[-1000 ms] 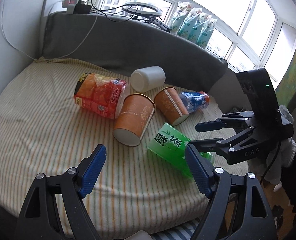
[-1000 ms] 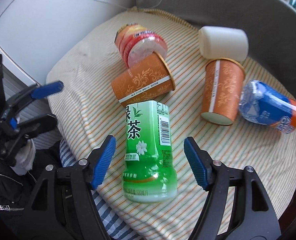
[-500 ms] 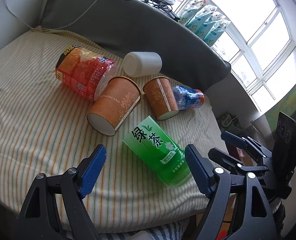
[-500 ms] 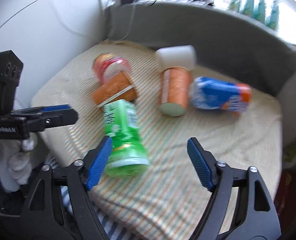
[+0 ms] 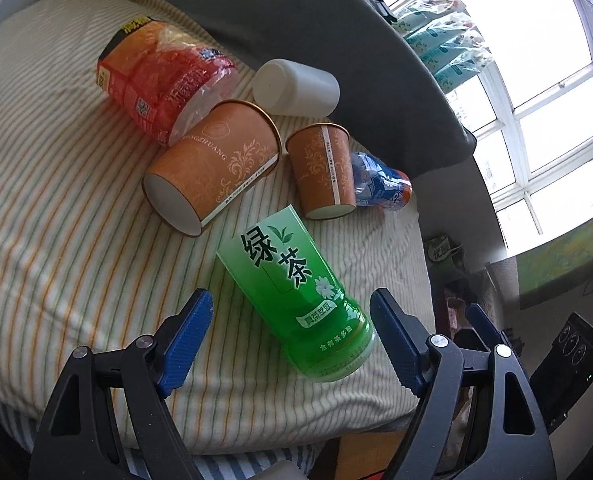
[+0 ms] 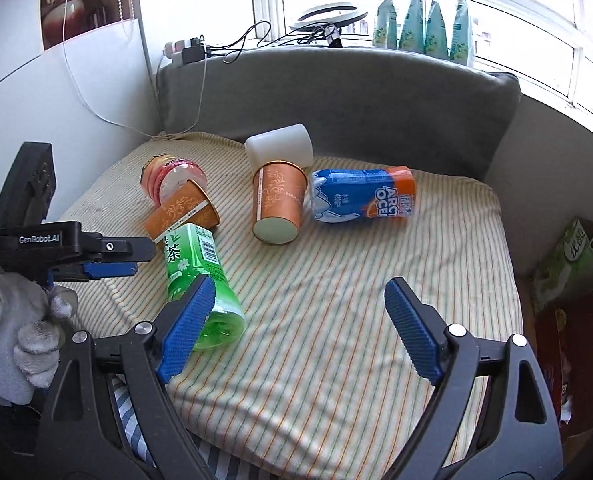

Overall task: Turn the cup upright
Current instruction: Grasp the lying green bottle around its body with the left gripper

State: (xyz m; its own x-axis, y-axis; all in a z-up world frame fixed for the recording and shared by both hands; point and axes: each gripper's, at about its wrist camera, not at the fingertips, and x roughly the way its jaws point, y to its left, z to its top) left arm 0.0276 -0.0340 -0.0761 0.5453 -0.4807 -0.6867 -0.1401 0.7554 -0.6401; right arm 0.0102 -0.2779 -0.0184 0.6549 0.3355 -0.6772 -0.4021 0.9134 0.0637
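Two orange paper cups lie on their sides on a striped cushion [image 5: 56, 208]. The larger-looking one [image 5: 212, 172] has its base toward me; it also shows in the right wrist view [image 6: 182, 214]. The second cup [image 5: 324, 172] lies beside it, also in the right wrist view [image 6: 278, 208]. A white cup [image 5: 296, 88] lies on its side behind them [image 6: 280, 150]. My left gripper [image 5: 292, 340] is open, empty, over a green tea bottle [image 5: 296, 292]. My right gripper [image 6: 300, 330] is open and empty above the cushion's front.
A red-orange snack pack [image 5: 156, 76] lies at the back left. A blue packet [image 6: 360, 200] lies right of the second cup. A grey backrest [image 6: 336, 96] rises behind. The cushion's front edge drops off near both grippers. Boxes [image 6: 572, 264] stand on the floor at right.
Both grippers have swung: the left one has moved closer over the green bottle, and the right one has pulled back and turned toward the window. The objects have not moved.
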